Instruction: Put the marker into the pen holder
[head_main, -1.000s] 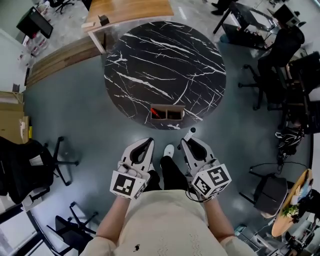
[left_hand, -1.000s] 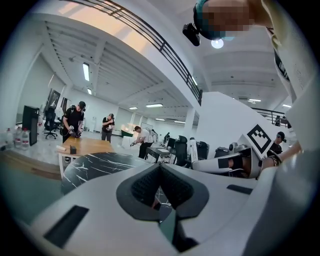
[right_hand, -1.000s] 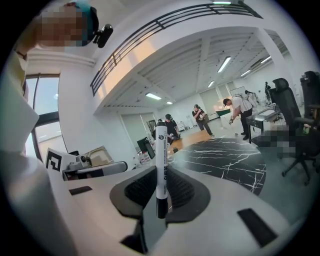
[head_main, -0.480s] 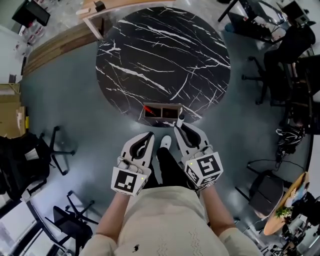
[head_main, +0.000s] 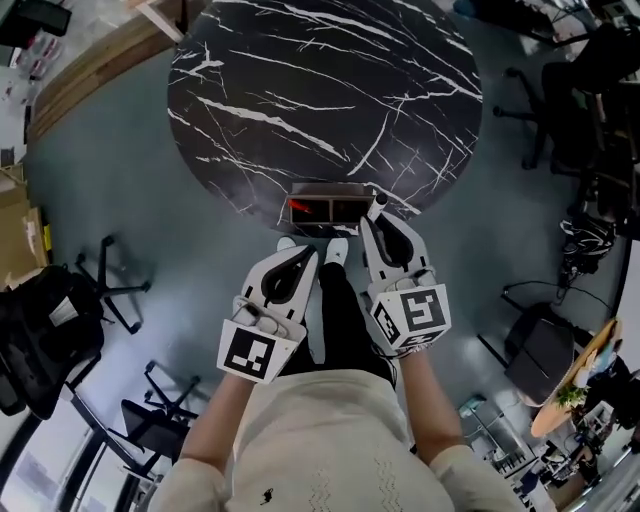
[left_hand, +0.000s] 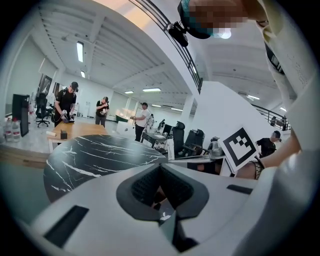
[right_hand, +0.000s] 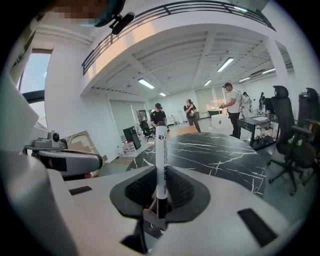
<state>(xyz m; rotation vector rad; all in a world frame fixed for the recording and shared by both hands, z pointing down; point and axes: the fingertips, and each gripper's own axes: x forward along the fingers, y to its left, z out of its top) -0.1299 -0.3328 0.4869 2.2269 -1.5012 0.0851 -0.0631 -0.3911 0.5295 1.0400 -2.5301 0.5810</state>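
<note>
Holder (head_main: 330, 189) drawing nearer than before; right gripper (head_main: 378, 216) clamping marker (right_hand: 161, 155) beside holder, left gripper (head_main: 304, 256) pinched together, empty. Aligning marker above holder first seems wise.

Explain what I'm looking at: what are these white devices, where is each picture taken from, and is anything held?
There is no robot: a person holds a gripper in each hand. The head view comes from a camera on the person's head, looking down. The two gripper views come from cameras riding on each gripper, looking along its jaws. A round black marble table carries a brown pen holder at its near edge, with something red in its left compartment. The right gripper is shut on a white marker, its tip close to the holder. The left gripper is shut and empty.
</note>
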